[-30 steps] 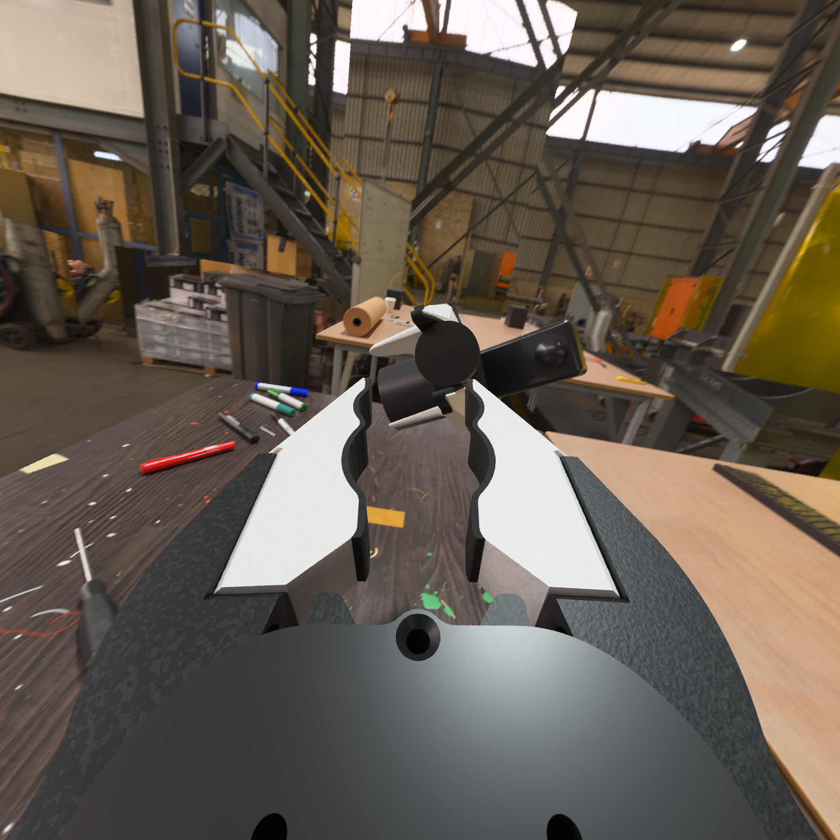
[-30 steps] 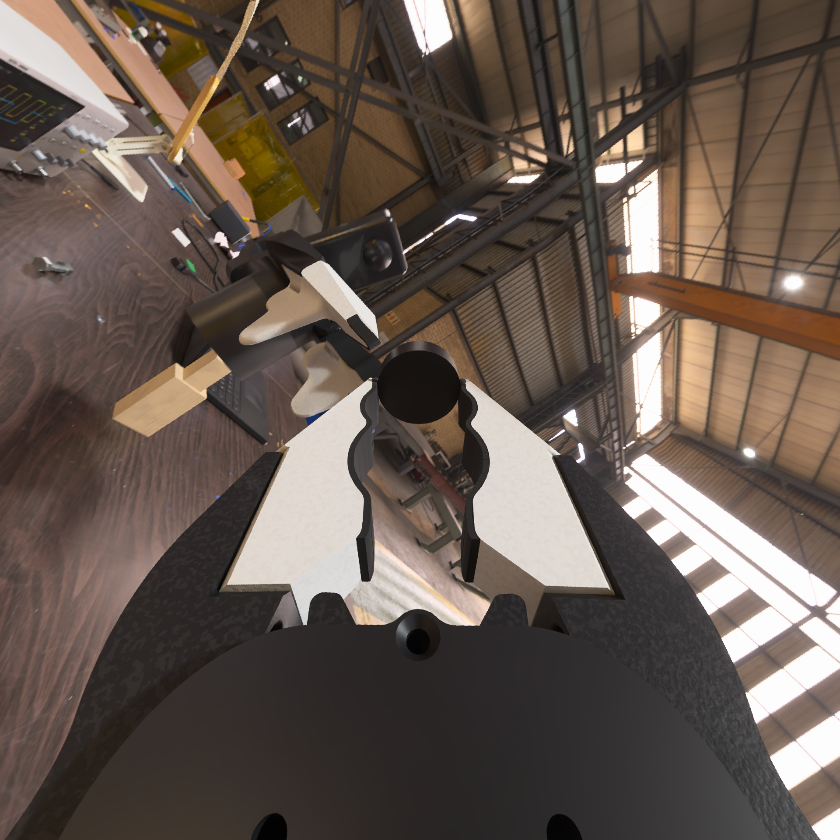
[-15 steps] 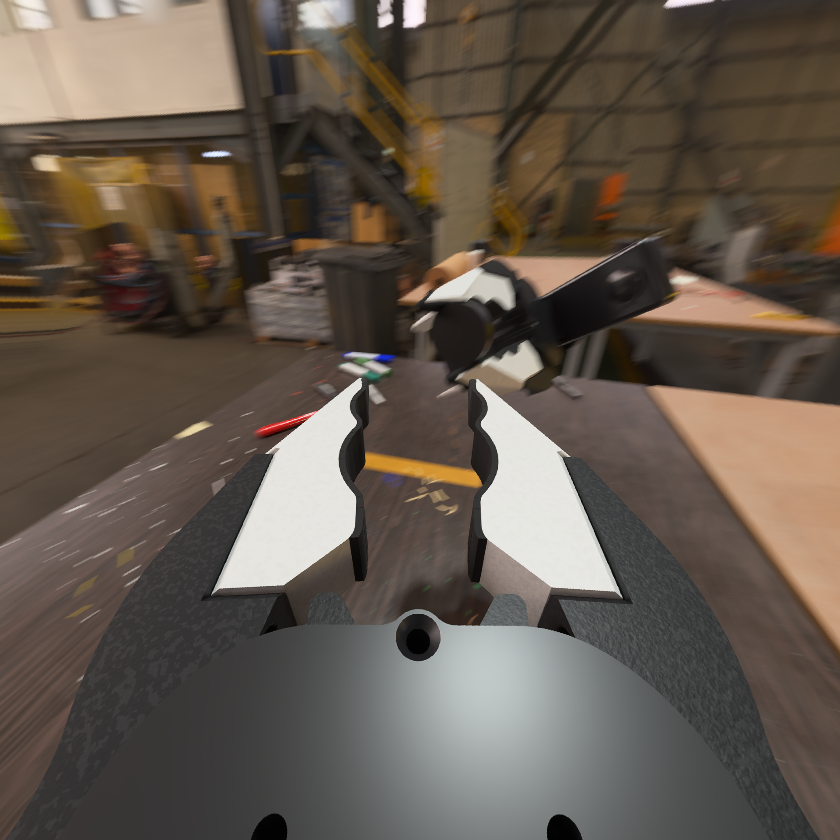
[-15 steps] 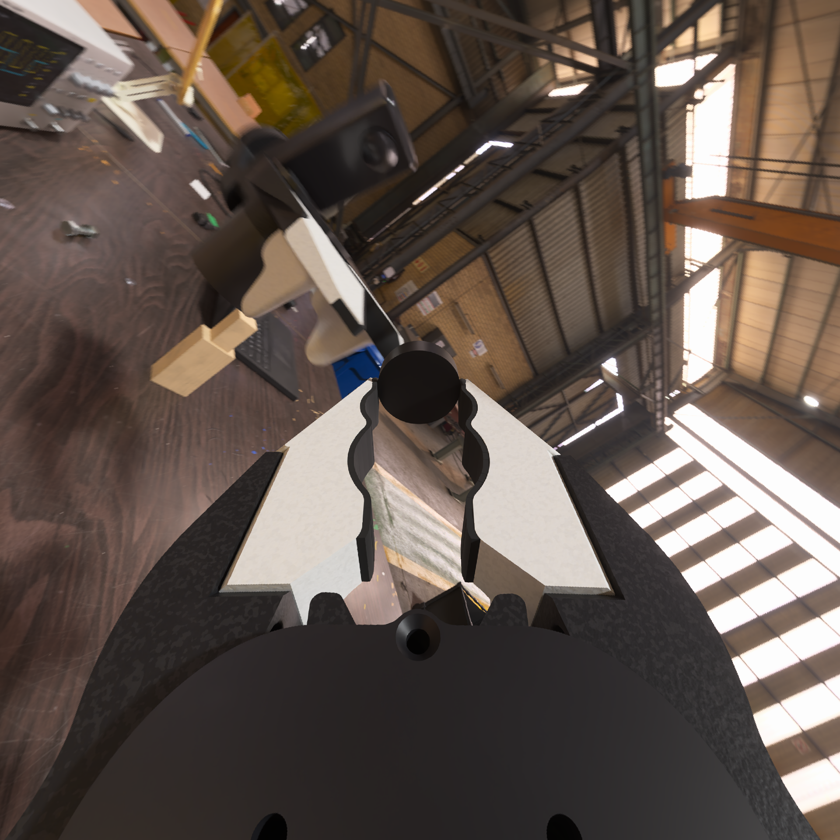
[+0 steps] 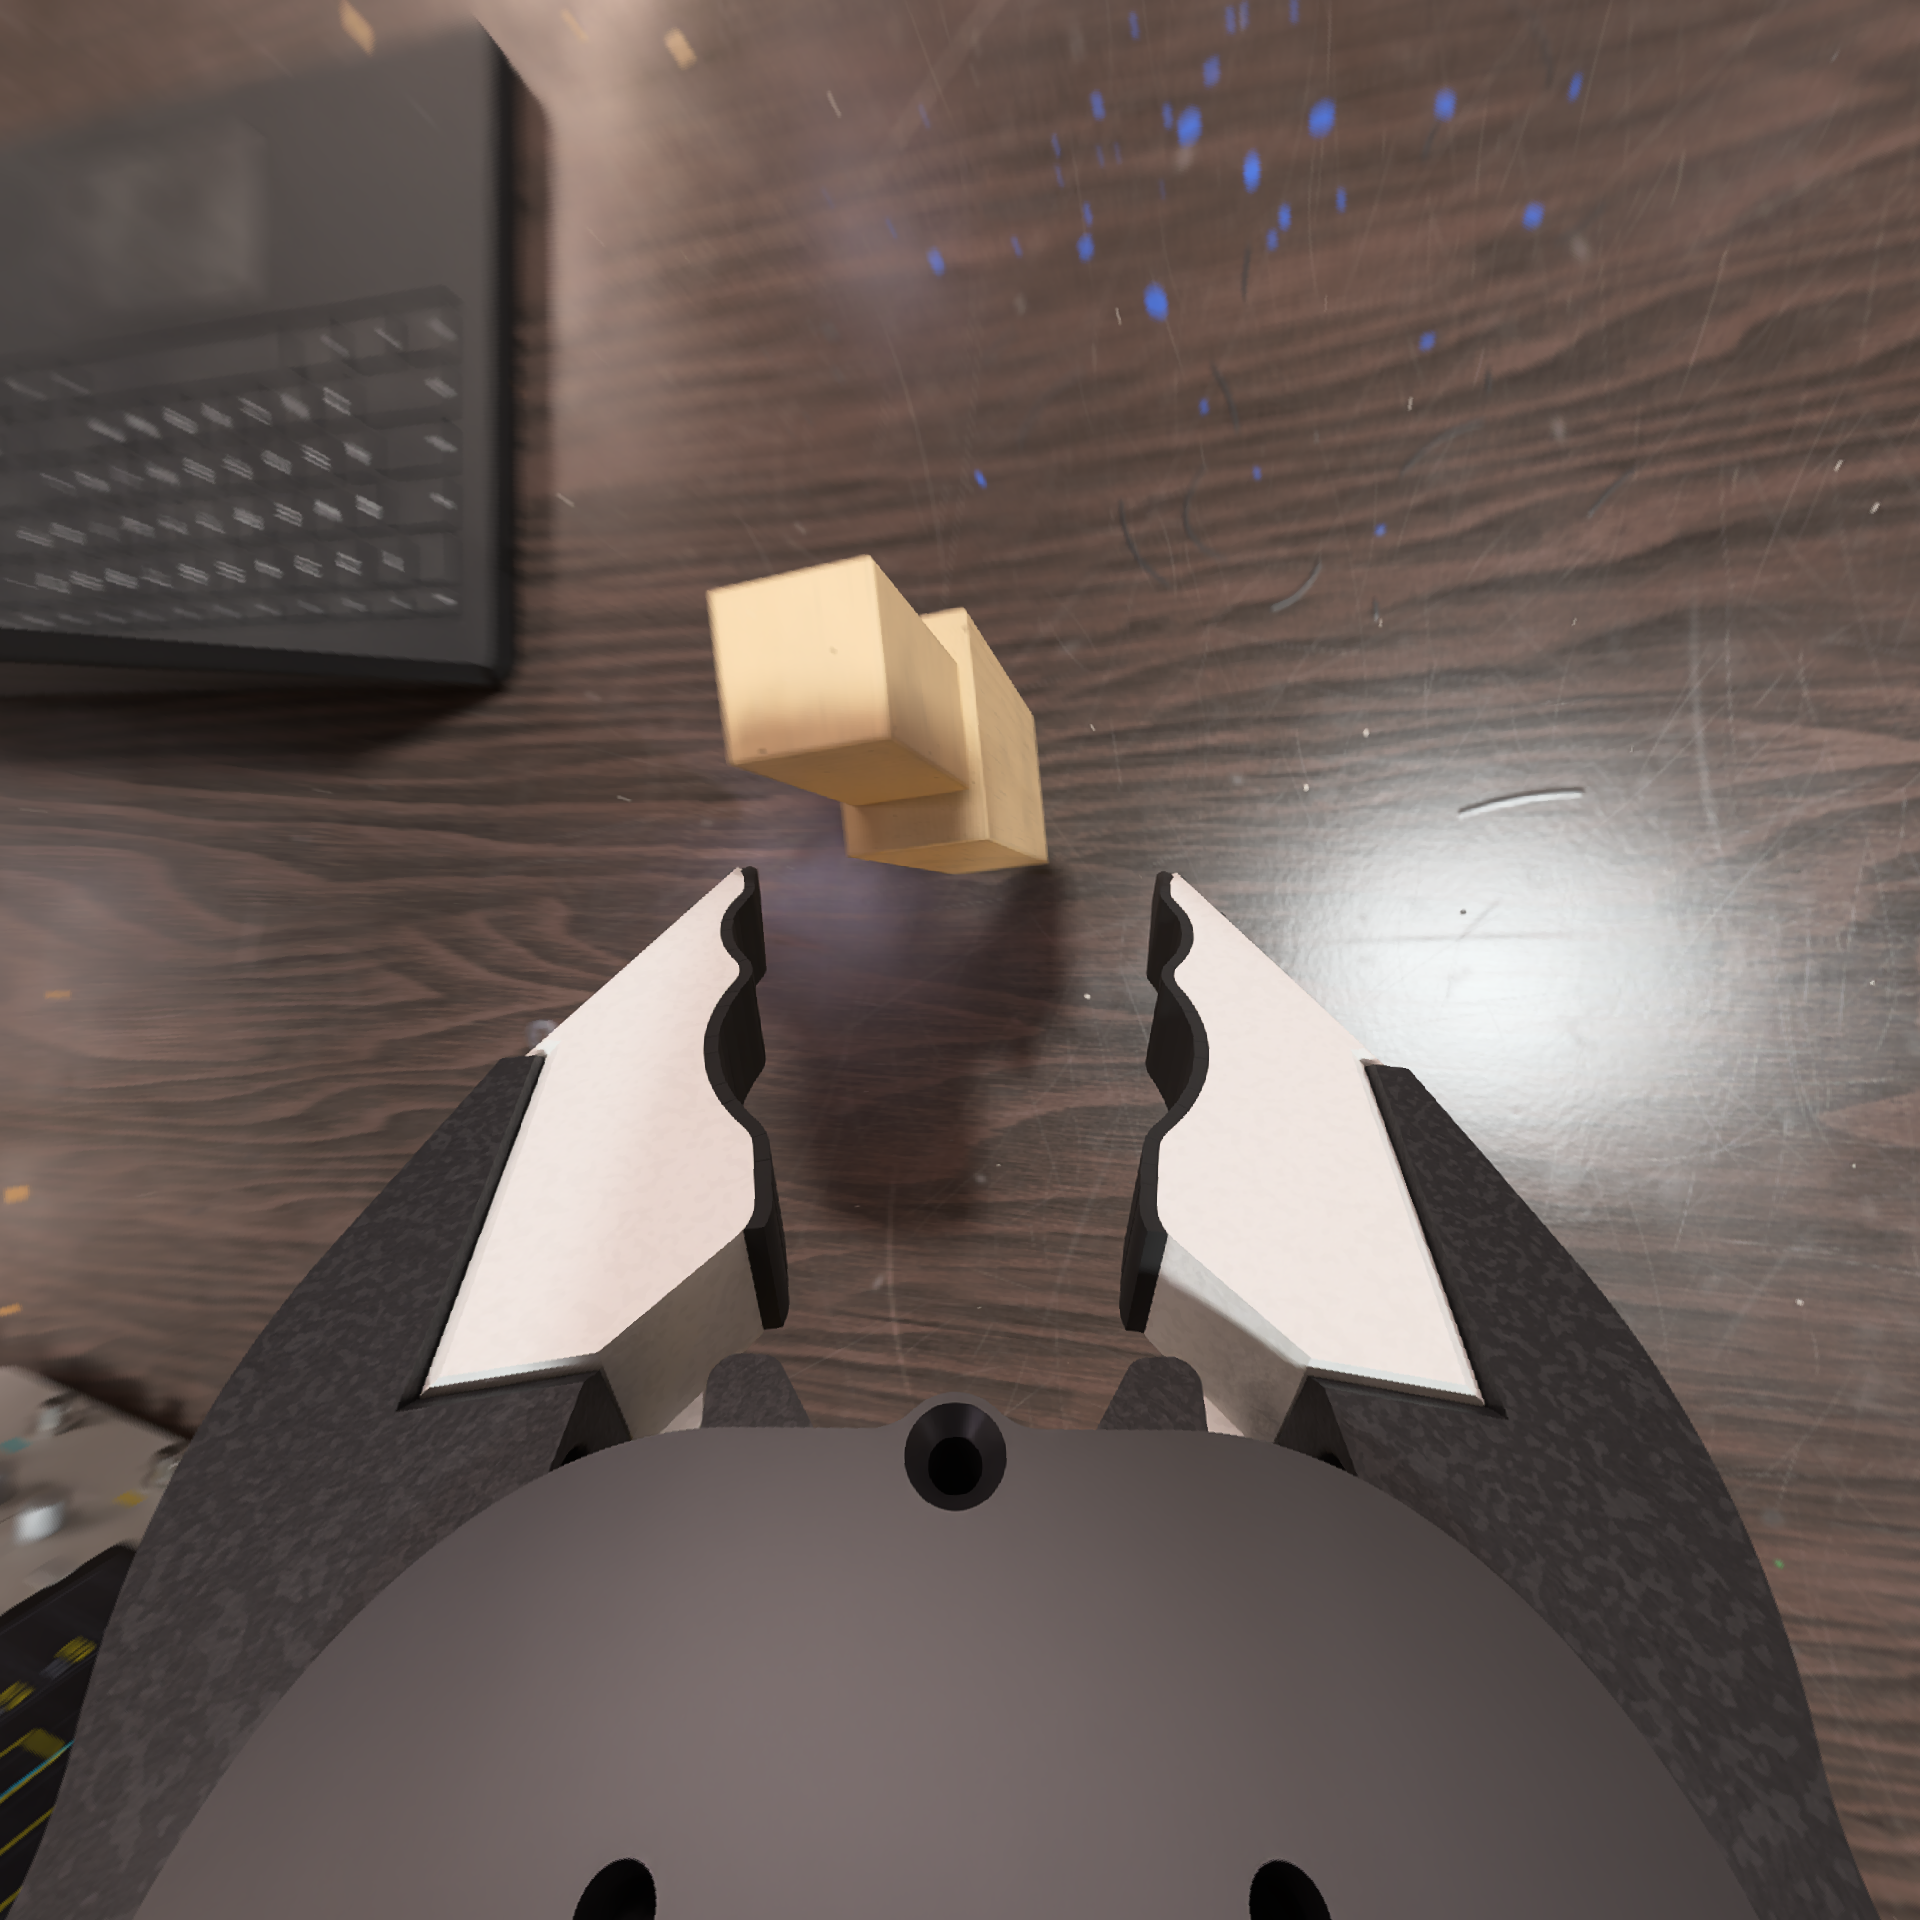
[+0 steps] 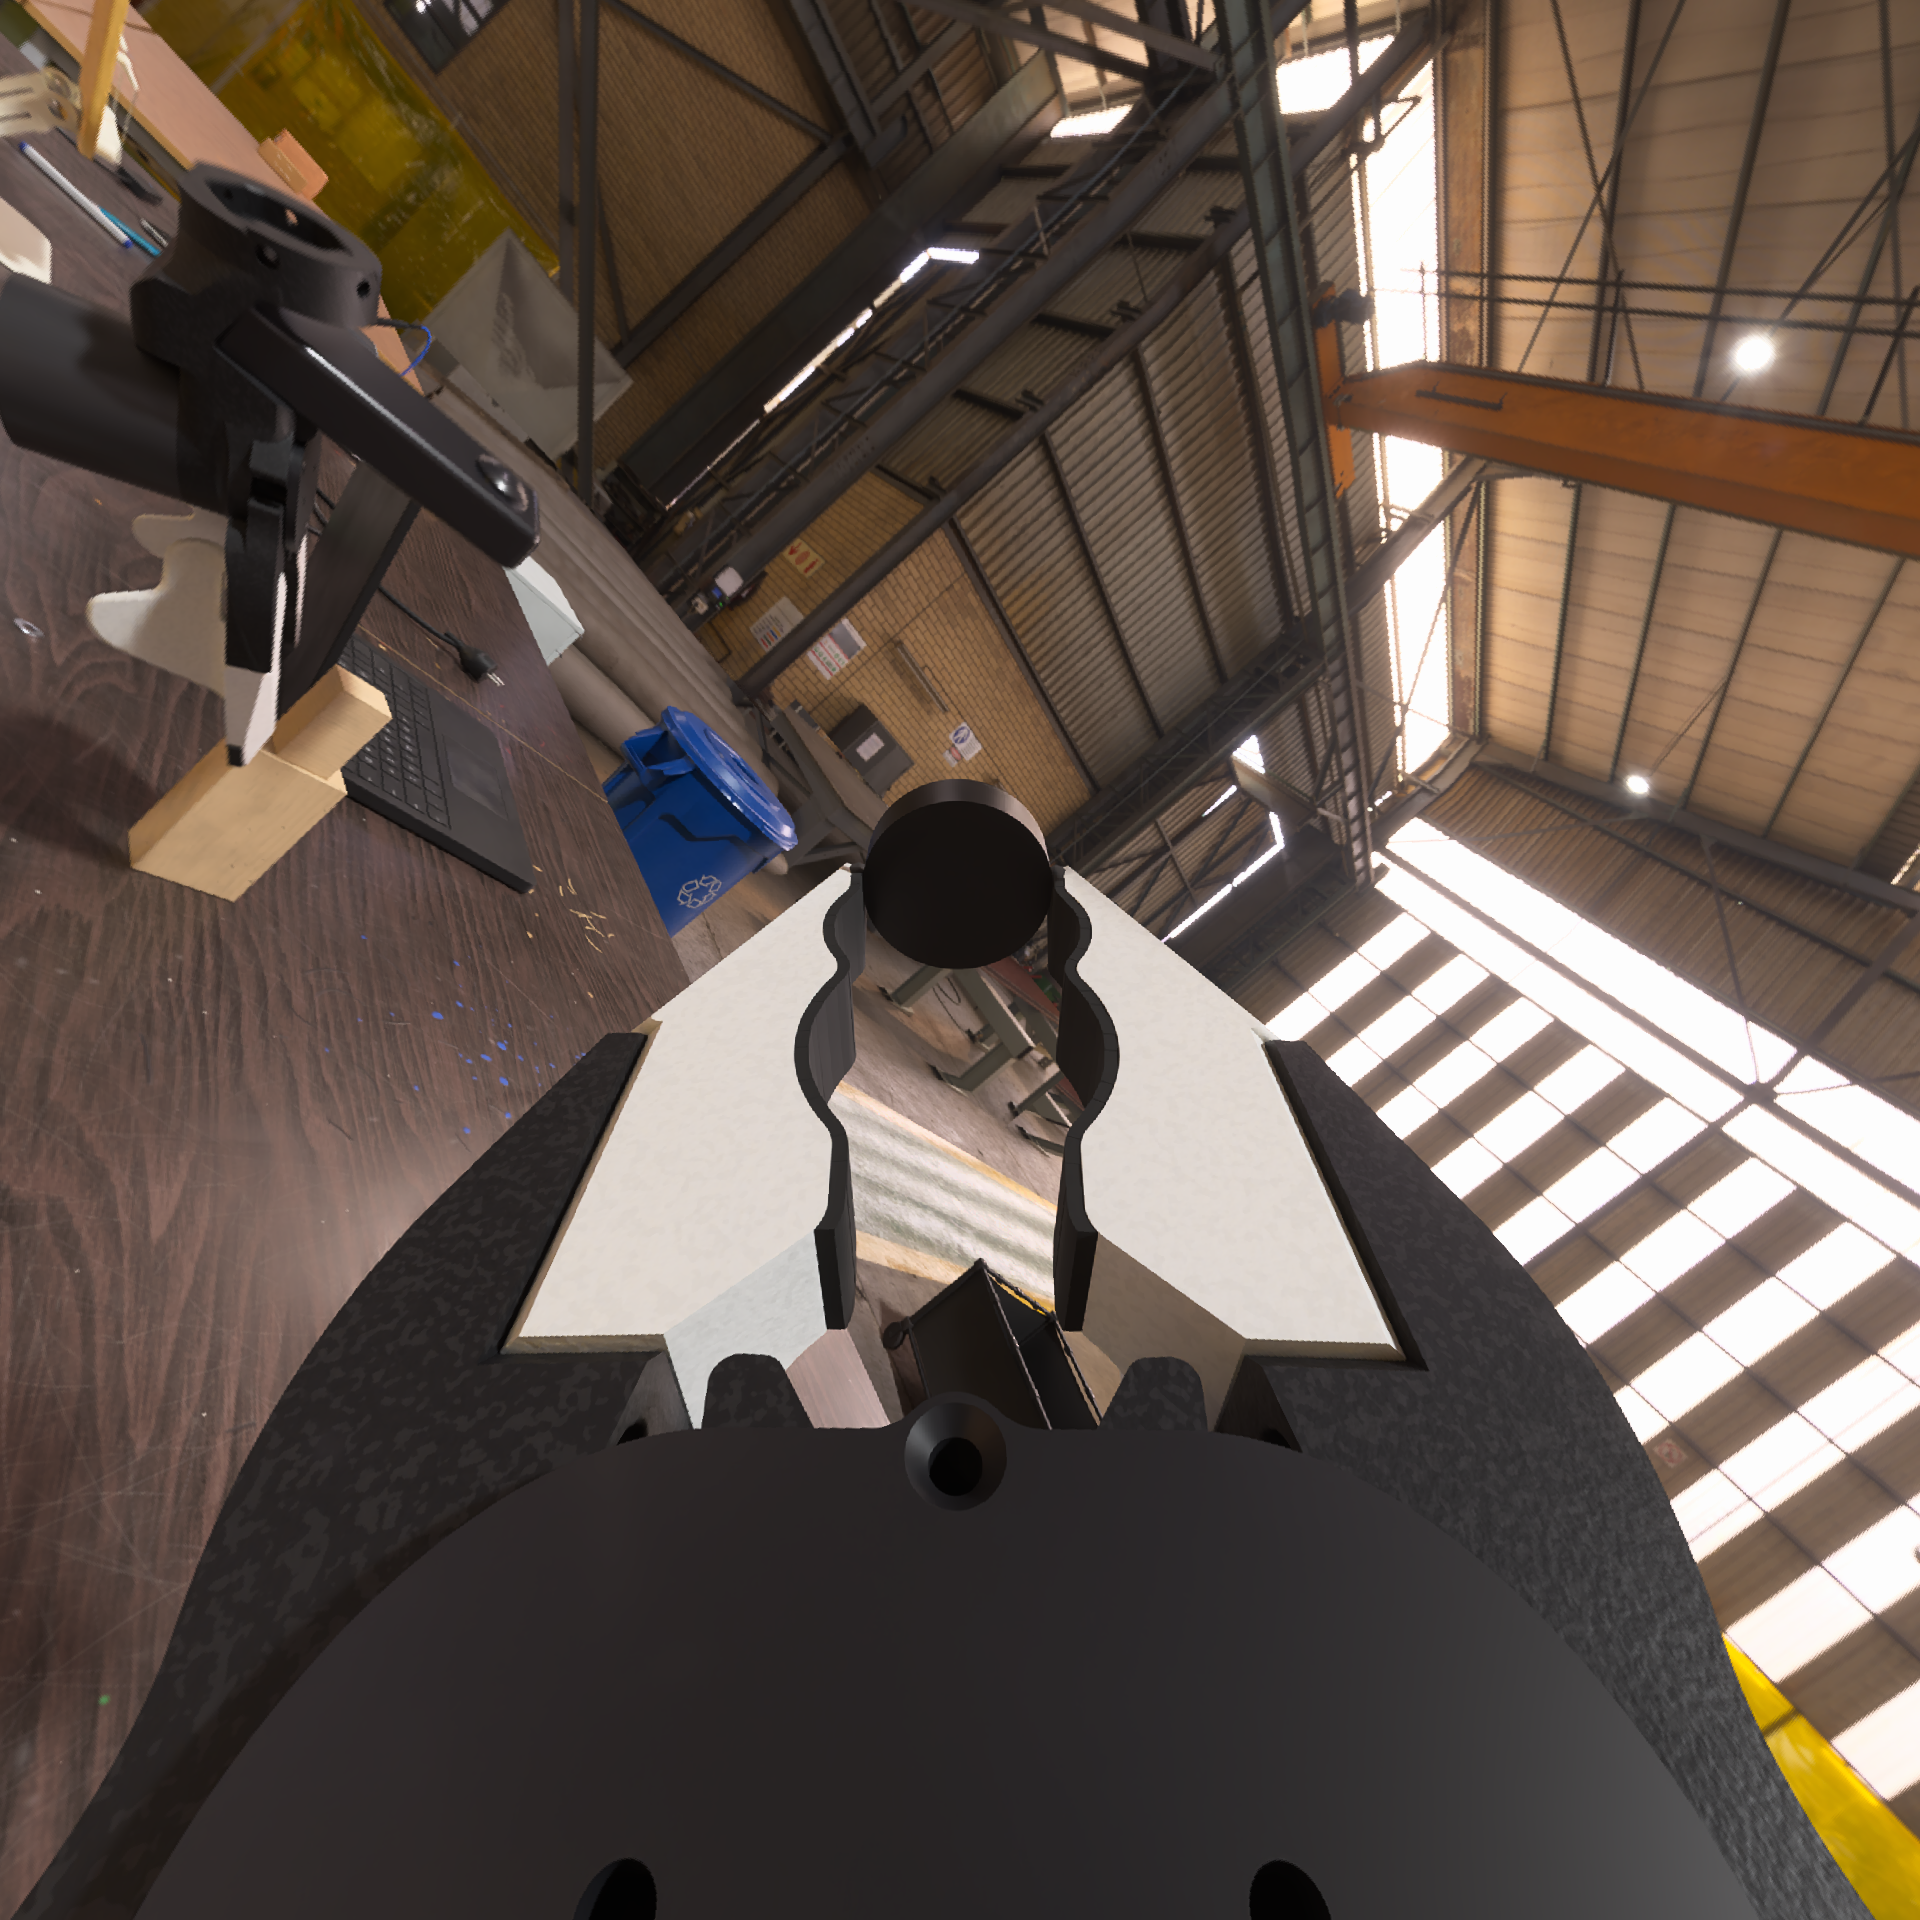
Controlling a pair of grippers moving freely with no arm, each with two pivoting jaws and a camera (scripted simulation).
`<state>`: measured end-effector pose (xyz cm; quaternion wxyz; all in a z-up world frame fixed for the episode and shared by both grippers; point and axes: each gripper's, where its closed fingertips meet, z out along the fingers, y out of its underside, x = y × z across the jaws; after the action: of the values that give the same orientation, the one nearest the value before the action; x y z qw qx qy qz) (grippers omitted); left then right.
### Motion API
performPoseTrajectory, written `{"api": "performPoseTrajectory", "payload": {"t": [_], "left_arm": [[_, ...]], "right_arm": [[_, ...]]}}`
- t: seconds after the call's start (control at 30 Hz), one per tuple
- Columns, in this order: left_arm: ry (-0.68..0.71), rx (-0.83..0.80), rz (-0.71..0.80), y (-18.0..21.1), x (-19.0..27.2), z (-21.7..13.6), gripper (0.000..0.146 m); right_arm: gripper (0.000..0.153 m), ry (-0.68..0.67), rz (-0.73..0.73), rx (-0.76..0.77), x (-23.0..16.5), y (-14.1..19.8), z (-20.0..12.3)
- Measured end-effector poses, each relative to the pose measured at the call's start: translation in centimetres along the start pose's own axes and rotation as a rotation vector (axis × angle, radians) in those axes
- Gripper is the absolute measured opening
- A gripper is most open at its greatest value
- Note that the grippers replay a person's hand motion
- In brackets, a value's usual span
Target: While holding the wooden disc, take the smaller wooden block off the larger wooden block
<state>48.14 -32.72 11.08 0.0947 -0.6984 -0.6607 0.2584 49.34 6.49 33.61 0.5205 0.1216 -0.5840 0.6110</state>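
Smaller wooden block (image 5: 826, 670): sits on top of the larger wooden block (image 5: 992, 774), offset toward the keyboard side; the pair rests on the dark wood-grain table (image 5: 1455, 623).
Wooden disc (image 6: 958, 875): pinched edge-on between the tips of the right gripper (image 6: 956, 894), raised off the table and seen against the hall roof, the same as half a second ago.
Left gripper (image 5: 954, 883): jaws spread wide (a half second ago they stood much narrower), now pointing straight down at the table, tips just short of the blocks; earlier it faced across the hall toward the other gripper.
Keyboard (image 5: 239, 457): black, near the blocks.
Blue specks (image 5: 1252, 166): scattered on the table beyond the blocks.
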Motion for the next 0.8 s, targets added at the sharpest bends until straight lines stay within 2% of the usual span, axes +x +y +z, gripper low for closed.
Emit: {"api": "performPoseTrajectory", "payload": {"t": [0.13,0.3,0.4,0.43,0.5,0.57,0.63,0.7,0.73,0.8], "left_arm": [[0.109,-0.089,-0.047,1.2,0.6,3.5,0.076],[0.166,-0.154,-0.058,2.2,1.1,5.5,0.069],[0.145,-0.189,-0.073,2.4,0.7,6.5,0.062],[0.107,-0.162,-0.082,2.1,0.0,6.2,0.054],[0.048,-0.073,-0.094,1.0,-1.0,4.7,0.044],[0.024,0.128,-0.133,-1.7,-1.8,2.2,0.035],[0.067,0.482,-0.245,-6.0,-2.4,-1.8,0.03],[0.26,0.814,-0.372,-9.4,-1.5,-6.1,0.03],[0.344,0.876,-0.387,-10.0,-1.1,-7.2,0.03],[0.23,0.823,-0.376,-9.7,-1.8,-6.7,0.03]], "right_arm": [[0.035,0.001,-0.022,-0.027,-0.1,0.4,0.3],[0.035,0.018,-0.048,-0.061,0.0,1.0,0.5],[0.035,0.023,-0.054,-0.065,0.0,1.1,0.6],[0.035,0.023,-0.055,-0.065,0.0,1.1,0.6],[0.035,0.018,-0.051,-0.063,-0.1,1.0,0.7],[0.035,0.008,-0.032,-0.049,-0.3,0.9,0.8],[0.035,-0.002,0.016,-0.01,-0.4,0.4,1.1],[0.035,-0.021,0.075,0.04,-0.8,-0.2,1.6],[0.035,-0.038,0.094,0.06,-1.2,-0.4,1.8],[0.035,-0.057,0.097,0.073,-1.7,-0.6,2.2]]}}
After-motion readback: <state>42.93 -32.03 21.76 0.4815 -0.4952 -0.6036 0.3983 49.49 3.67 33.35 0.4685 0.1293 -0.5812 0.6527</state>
